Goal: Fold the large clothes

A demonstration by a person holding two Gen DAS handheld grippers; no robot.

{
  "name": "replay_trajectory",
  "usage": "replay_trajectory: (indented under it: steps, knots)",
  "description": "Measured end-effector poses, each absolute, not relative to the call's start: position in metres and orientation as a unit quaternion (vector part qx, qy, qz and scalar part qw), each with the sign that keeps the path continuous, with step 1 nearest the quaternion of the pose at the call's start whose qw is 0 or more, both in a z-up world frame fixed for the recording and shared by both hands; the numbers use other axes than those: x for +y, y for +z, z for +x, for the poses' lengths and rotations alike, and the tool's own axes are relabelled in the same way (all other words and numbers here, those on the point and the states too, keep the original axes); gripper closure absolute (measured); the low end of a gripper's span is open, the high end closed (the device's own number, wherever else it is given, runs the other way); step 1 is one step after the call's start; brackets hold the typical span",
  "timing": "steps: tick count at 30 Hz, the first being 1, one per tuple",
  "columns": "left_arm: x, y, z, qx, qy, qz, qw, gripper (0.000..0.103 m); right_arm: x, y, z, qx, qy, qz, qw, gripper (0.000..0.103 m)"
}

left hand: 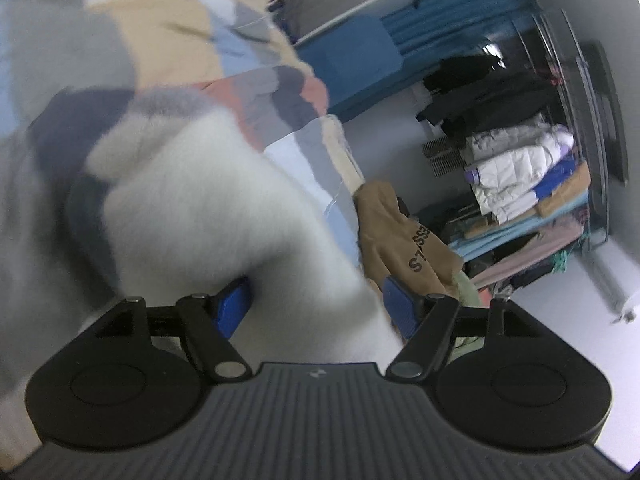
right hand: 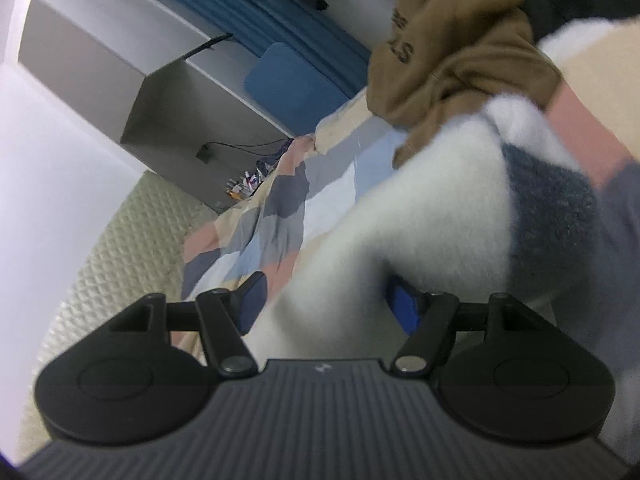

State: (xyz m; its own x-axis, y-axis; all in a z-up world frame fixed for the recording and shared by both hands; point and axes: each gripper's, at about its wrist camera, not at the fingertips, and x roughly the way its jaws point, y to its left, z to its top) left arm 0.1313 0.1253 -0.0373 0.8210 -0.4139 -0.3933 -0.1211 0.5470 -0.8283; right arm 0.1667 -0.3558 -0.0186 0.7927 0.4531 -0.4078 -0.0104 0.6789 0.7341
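Note:
A fluffy white garment (left hand: 208,208) with dark navy patches fills the left wrist view and lies over a patchwork bedspread (left hand: 256,96). My left gripper (left hand: 316,304) has its blue pads (left hand: 234,306) spread wide, with the white fleece bunched between them. In the right wrist view the same white garment (right hand: 424,208) with a navy patch (right hand: 556,204) runs between the pads (right hand: 404,308) of my right gripper (right hand: 324,300), whose jaws also stand wide apart around it.
A tan hoodie (left hand: 404,236) with dark lettering lies on the bedspread beyond the white garment; it also shows in the right wrist view (right hand: 452,40). A rack of folded clothes (left hand: 520,176) stands at the right. A grey cabinet (right hand: 152,80) and blue cushion (right hand: 292,80) are behind.

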Motion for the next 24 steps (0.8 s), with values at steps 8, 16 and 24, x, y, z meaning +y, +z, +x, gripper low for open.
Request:
replay_trajectory:
  steps: [8,16,24]
  knots:
    - [0.125,-0.045,0.207,0.294,-0.075,-0.407,0.862,0.028,-0.339,-0.026,0.244,0.293,0.124,0.300,0.900,0.034]
    - [0.111,-0.090,0.260,0.324,-0.064,-0.330,0.884,0.028,-0.333,-0.081,0.291,0.343,0.127,0.280,0.888,0.038]
    - [0.105,-0.108,0.283,0.319,-0.072,-0.293,0.899,0.028,-0.322,-0.097,0.317,0.329,0.129,0.247,0.902,0.038]
